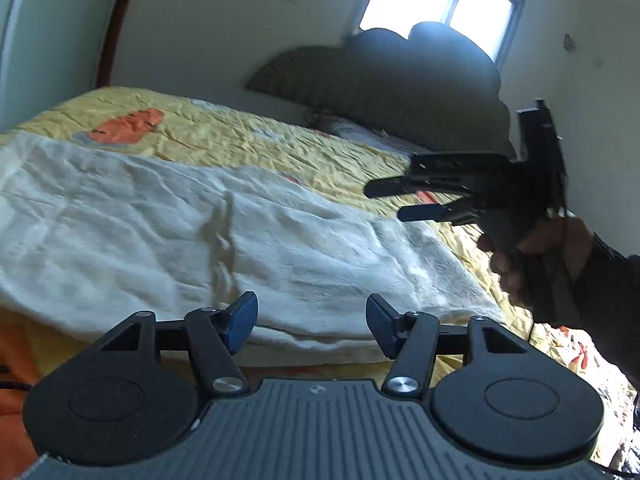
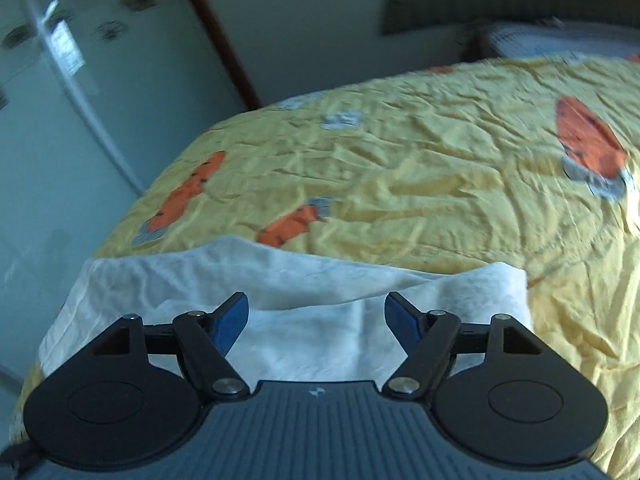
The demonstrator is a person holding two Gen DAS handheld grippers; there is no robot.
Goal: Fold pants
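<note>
Both grippers hang empty above the bed (image 1: 192,128), so the folding looks barely begun or between steps. White pants (image 1: 200,236) lie spread along the near edge of the yellow patterned bedspread (image 2: 420,160), wrinkled, with a drawstring (image 1: 222,248) lying on top; I judge at least one more fold is left. Left gripper (image 1: 312,320) has its fingers (image 1: 240,320) wide apart, touching nothing. Right gripper (image 2: 316,320) is likewise spread wide over the cloth, holding nothing.
</note>
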